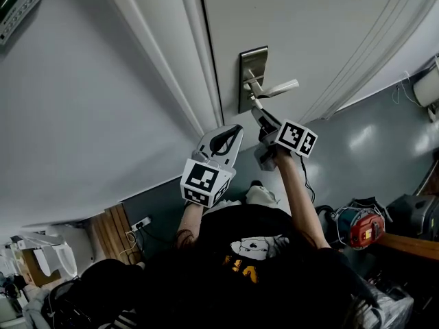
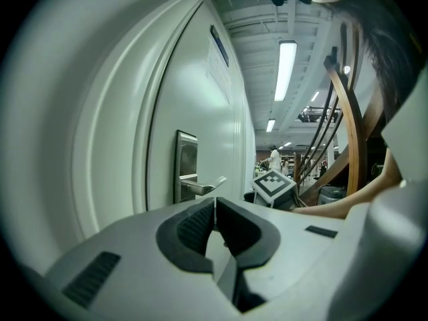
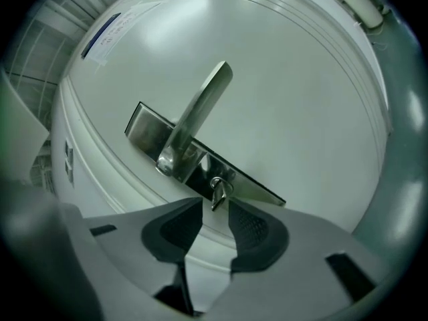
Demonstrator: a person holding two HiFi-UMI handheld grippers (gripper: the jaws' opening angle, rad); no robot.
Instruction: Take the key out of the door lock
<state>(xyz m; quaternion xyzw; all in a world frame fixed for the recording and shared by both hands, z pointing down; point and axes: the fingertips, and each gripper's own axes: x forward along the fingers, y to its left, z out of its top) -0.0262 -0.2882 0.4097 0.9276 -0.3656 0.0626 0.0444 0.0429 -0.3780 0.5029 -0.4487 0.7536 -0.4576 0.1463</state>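
Observation:
A small metal key [image 3: 216,191] sticks out of the steel lock plate [image 3: 200,159] below the lever handle [image 3: 197,112] on the white door. My right gripper [image 3: 215,207] is open just short of the plate, and the key's free end reaches into the gap between the fingertips without being pinched. In the head view the right gripper [image 1: 256,112] points up at the lower end of the lock plate [image 1: 252,67], hiding the key. My left gripper [image 1: 235,131] hangs shut and empty below and left of the plate, apart from the door; its view shows the handle [image 2: 204,187] ahead.
The door frame [image 1: 171,67] and a grey wall lie to the left. On the floor stand a red device [image 1: 361,229] at the right and a wooden cabinet [image 1: 113,233] at the left. A curved wooden stair rail [image 2: 344,126] rises behind the person.

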